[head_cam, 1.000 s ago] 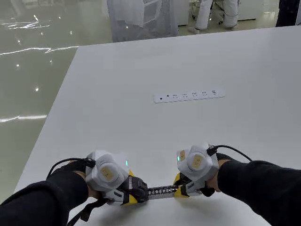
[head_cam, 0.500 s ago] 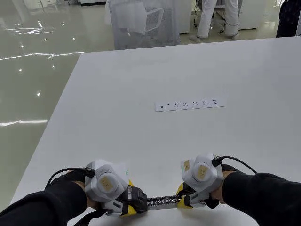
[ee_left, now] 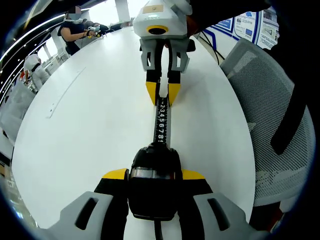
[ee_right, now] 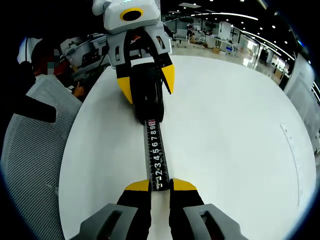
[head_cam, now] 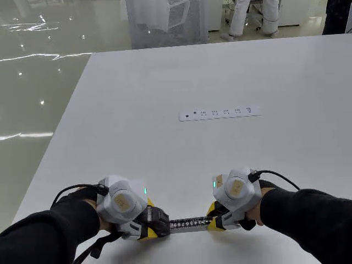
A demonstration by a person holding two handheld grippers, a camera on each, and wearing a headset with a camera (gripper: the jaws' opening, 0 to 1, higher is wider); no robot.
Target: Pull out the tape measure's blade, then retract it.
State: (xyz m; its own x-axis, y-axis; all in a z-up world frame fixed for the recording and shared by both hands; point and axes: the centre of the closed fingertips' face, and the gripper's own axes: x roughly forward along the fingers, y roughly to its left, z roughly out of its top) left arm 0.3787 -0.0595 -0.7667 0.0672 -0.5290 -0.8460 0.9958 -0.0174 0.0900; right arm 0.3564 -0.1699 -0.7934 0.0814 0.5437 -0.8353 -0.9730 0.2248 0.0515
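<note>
Black-cased tape measure point(ee_left: 155, 185) is held at the near edge of the white table point(head_cam: 165, 82), clamped between the jaws of the left gripper point(ee_left: 154, 174). The blade point(ee_right: 154, 150) tip is pinched tight in the right gripper point(ee_right: 160, 185). A short length is drawn out; retraction is judged outstanding. Slightly more blade is exposed than a second ago.

Power strip point(head_cam: 219, 113) on white table point(head_cam: 137, 99)
</note>
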